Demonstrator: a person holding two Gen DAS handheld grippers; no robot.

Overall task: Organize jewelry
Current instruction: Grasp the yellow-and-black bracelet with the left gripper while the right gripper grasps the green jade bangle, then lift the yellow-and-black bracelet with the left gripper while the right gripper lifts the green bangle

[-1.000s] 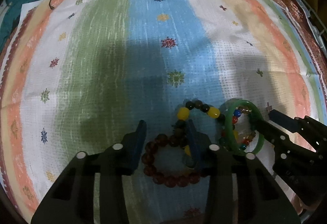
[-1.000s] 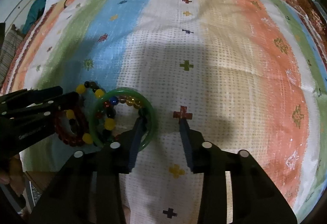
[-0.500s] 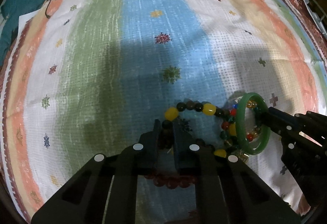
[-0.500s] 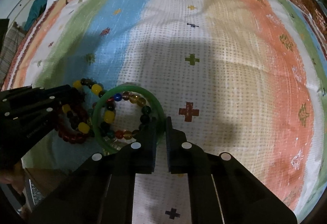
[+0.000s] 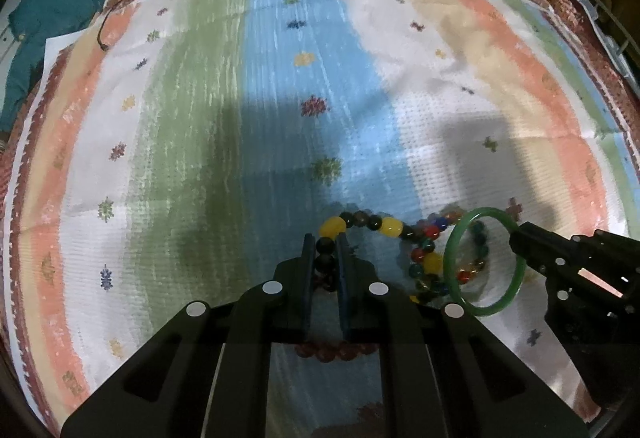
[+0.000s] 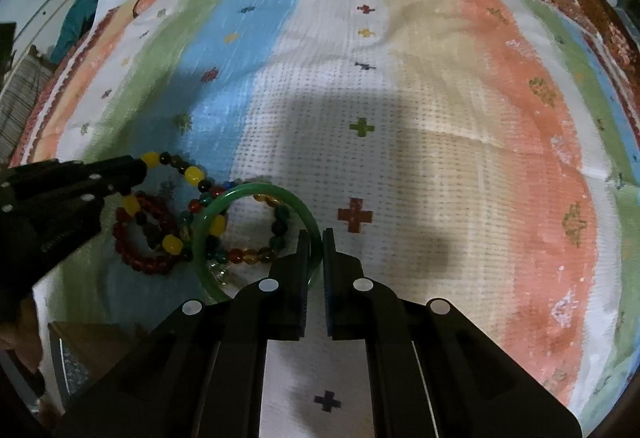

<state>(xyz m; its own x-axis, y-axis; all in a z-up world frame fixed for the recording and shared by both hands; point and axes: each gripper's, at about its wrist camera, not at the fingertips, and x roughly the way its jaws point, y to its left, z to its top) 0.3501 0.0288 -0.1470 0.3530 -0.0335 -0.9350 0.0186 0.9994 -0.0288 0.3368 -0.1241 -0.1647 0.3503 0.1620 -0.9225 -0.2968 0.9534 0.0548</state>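
The bracelets lie bunched on the cloth (image 6: 440, 158) near its front edge. The bead bracelet (image 6: 188, 174) overlaps a smaller beaded one (image 6: 140, 258) to its left; the bangle (image 6: 260, 194) stands right of both, around another beaded strand (image 6: 248, 256).

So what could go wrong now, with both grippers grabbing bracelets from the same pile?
1. The bangle circles part of the small mixed-colour bead bracelet. Lifting it in the right gripper might drag those beads along.
2. The left gripper pinches the yellow-and-dark bracelet, which lies across the red bracelet and under the bangle. Pulling apart could snag them.
3. The bangle is pinched only at its rim, so it might swing or slip.
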